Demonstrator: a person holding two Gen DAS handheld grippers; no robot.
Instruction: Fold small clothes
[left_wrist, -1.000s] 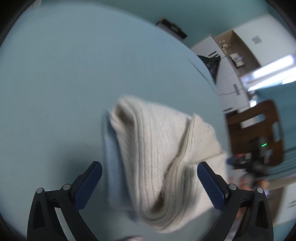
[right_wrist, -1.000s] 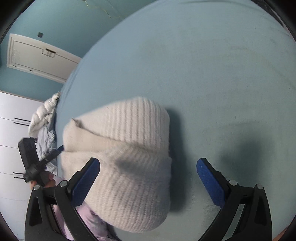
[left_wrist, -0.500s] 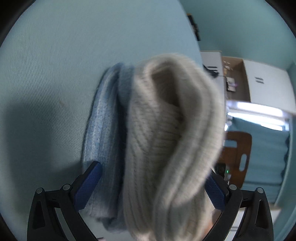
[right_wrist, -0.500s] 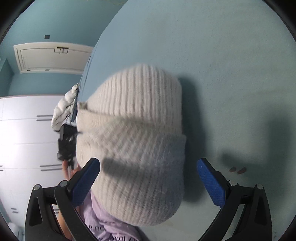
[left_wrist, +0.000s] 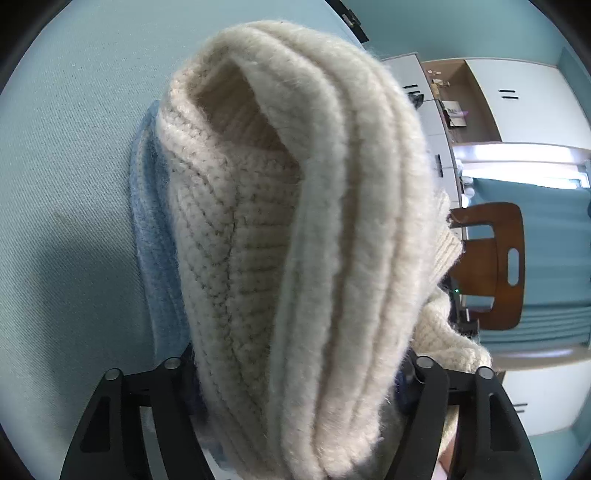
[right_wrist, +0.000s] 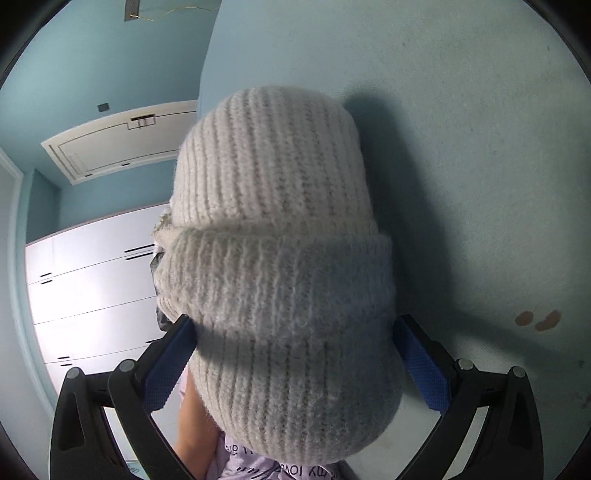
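A: What sits nearest the left gripper (left_wrist: 299, 373)?

B: A cream knit hat (left_wrist: 295, 229), bunched between its jaws, which are closing; the wool already hides both blue pads, so whether they press on it I can't tell.

A: And the right gripper (right_wrist: 295, 354)?

B: The same hat (right_wrist: 280, 266) lies between its blue pads (right_wrist: 421, 365), with its cuff turned up. They sit right at the wool's edges, but a real clamp I cannot tell.

A: Where is the hat?

B: On the pale blue table cover (right_wrist: 461, 147), lying over a blue knit piece (left_wrist: 155, 236) that shows at its left edge.

A: Farther off?

B: White cupboards (right_wrist: 92, 288), a wooden chair (left_wrist: 491, 266), and the teal wall.
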